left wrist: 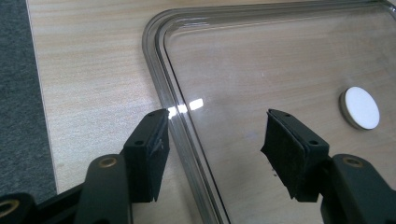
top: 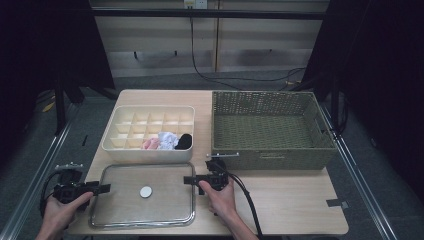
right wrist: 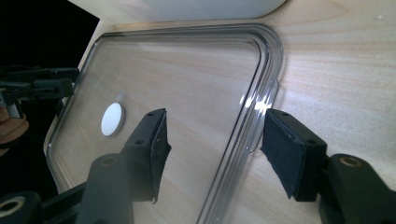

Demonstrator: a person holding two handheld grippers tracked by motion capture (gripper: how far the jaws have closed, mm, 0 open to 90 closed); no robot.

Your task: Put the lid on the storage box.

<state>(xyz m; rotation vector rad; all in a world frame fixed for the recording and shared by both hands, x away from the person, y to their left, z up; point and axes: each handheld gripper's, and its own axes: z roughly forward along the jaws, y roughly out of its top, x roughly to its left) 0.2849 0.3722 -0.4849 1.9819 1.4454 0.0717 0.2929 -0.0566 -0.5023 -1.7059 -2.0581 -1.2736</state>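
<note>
A clear plastic lid (top: 142, 212) lies flat on the table in front of the person, with a white round disc (top: 145, 191) at its centre. My left gripper (top: 104, 188) is at the lid's left edge. In the left gripper view the lid's rim (left wrist: 187, 135) runs between the open jaws (left wrist: 215, 128), and neither pad presses on it; the disc (left wrist: 359, 107) sits beyond. My right gripper (top: 188, 179) is at the lid's right edge. Its jaws (right wrist: 212, 128) stand open astride the rim (right wrist: 254, 116). The disc (right wrist: 113, 119) and the left gripper (right wrist: 42, 86) show farther off.
A cream divided organiser (top: 120, 145) stands just behind the lid, with pink, white and black rolled cloth items (top: 167, 141) in its front cells. A green wicker basket (top: 272, 157) stands at the right. Bare tabletop (top: 290, 200) lies right of the right hand.
</note>
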